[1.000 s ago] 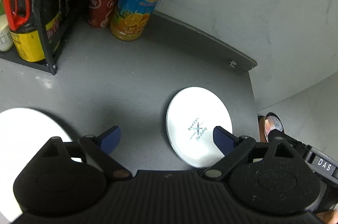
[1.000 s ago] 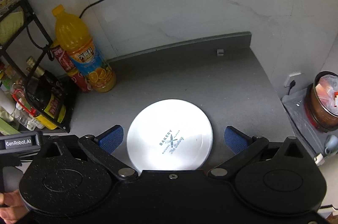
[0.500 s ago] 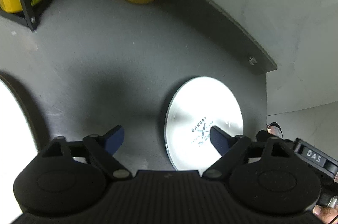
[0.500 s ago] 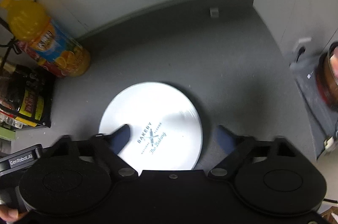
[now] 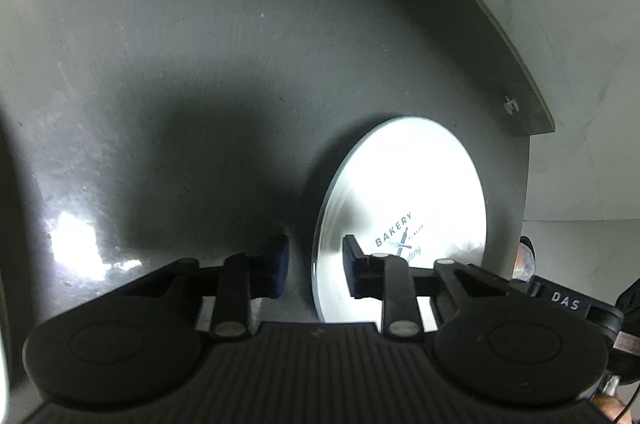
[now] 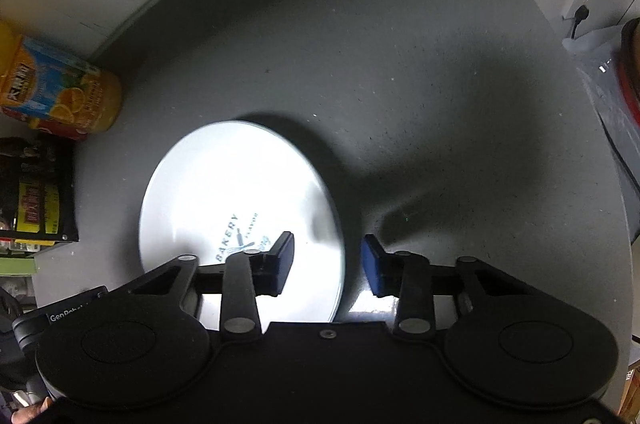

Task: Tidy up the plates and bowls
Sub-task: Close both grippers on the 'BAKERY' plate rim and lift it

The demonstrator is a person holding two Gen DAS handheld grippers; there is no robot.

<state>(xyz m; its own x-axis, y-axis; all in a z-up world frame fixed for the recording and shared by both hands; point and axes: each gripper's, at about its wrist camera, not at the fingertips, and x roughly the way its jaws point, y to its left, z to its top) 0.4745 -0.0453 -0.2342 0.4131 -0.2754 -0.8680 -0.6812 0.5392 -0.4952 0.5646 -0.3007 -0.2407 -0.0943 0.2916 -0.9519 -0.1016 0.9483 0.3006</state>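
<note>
Down low over the dark grey counter (image 5: pixel 168 72), the left gripper (image 5: pixel 314 262) has its fingers (image 5: pixel 276 262) partly open, straddling the left rim of the white plate (image 5: pixel 412 192): one pad outside on the counter side, the other over the plate's face by the "BAKERY" print. Contact is too close to call. The right gripper (image 6: pixel 326 260) mirrors that on the plate's (image 6: pixel 236 192) right rim, fingers (image 6: pixel 282 258) partly open, left pad above the print, right pad beyond the edge; nothing clamped that I can see. The plate lies flat near the counter's right edge, round, so no long axis; its lettering runs diagonally. Farther back, an orange juice bottle (image 6: pixel 52 92) stands toward the rear left by a black rack (image 6: pixel 36 192), and a raised lip (image 5: pixel 480 24) runs along the far edge.
</note>
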